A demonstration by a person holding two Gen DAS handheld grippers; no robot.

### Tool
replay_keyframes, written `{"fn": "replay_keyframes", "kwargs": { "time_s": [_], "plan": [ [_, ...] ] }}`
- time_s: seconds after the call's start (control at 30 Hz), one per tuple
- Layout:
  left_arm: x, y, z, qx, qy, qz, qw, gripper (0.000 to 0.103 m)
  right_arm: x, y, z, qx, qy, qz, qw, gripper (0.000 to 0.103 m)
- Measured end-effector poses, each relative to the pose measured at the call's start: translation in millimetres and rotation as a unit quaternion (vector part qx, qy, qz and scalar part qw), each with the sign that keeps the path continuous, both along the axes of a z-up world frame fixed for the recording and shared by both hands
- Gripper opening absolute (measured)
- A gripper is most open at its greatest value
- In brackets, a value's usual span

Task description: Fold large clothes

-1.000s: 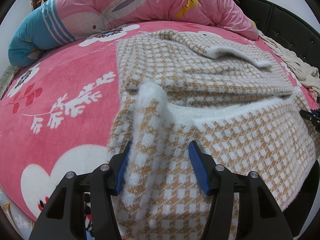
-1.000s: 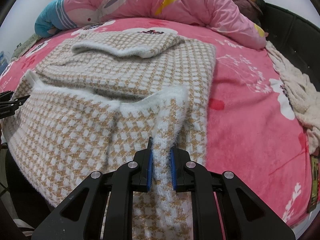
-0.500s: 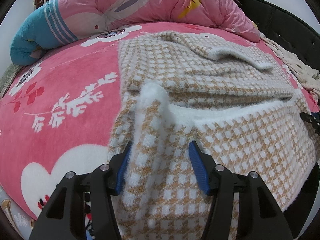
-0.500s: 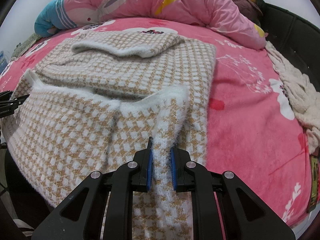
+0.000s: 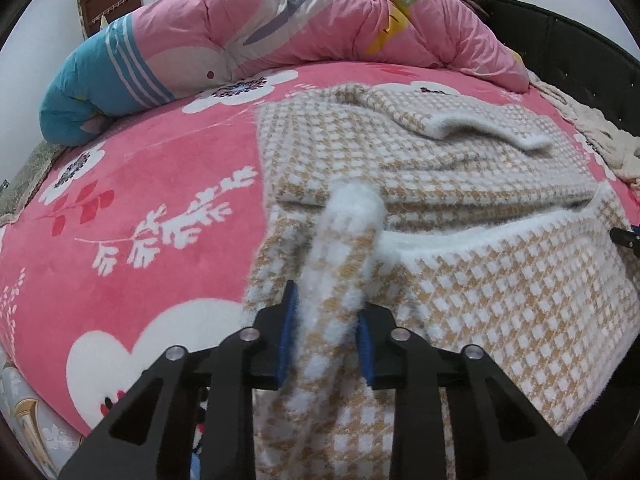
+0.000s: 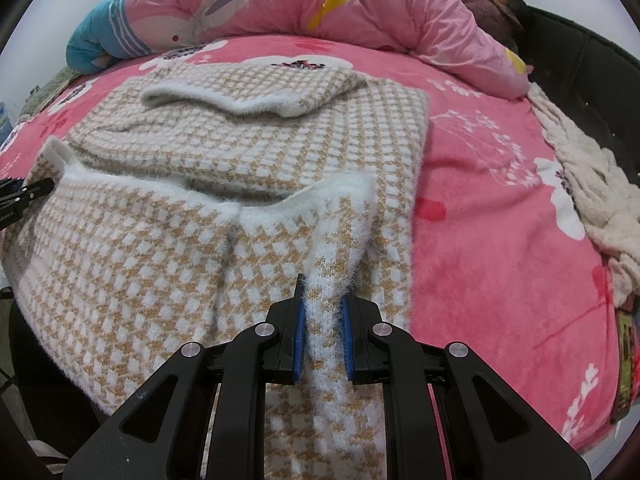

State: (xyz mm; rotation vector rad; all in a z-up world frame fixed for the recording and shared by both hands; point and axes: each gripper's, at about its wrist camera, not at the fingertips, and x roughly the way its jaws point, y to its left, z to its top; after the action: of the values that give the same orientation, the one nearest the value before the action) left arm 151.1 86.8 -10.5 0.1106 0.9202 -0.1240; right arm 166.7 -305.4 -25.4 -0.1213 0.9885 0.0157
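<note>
A fuzzy tan-and-white houndstooth sweater [image 5: 460, 176] [image 6: 260, 140] lies spread on the pink bed, with a sleeve folded across its far part and its near hem doubled back. My left gripper [image 5: 326, 330] is closing on the hem's left corner, and the blue pads press a bunched ridge of knit. At the hem's right corner my right gripper [image 6: 323, 330] is shut on a fold of the same sweater. The tip of each gripper shows at the edge of the other's view.
A pink floral blanket [image 5: 132, 216] covers the bed. A rolled pink and blue quilt [image 5: 280, 36] [image 6: 320, 4] lies along the far side. A cream knitted throw [image 6: 588, 184] sits at the right by the black padded bed frame [image 6: 600, 64].
The left gripper's jaws have closed in from wide apart onto the hem's left corner, bunching it into a narrow ridge. The right gripper and its fold have not moved.
</note>
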Motion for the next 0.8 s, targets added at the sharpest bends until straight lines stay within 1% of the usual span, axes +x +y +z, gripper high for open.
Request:
{"fn": "replay_keyframes", "kwargs": {
  "time_s": [0.1, 0.3, 0.8],
  "plan": [
    [0, -1, 0, 0.009, -0.004, -0.001, 0.9999, 0.023, -2, 2, 2, -0.006, -0.003, -0.001, 1.000, 0.013],
    [1, -8, -4, 0.041, -0.009, 0.002, 0.9991, 0.023, -3, 3, 2, -0.005, -0.001, -0.005, 1.000, 0.013],
    [0, -23, -6, 0.072, 0.005, 0.019, 0.9972, 0.024, 1, 2, -2, -0.001, 0.004, -0.006, 1.000, 0.013]
  ]
}}
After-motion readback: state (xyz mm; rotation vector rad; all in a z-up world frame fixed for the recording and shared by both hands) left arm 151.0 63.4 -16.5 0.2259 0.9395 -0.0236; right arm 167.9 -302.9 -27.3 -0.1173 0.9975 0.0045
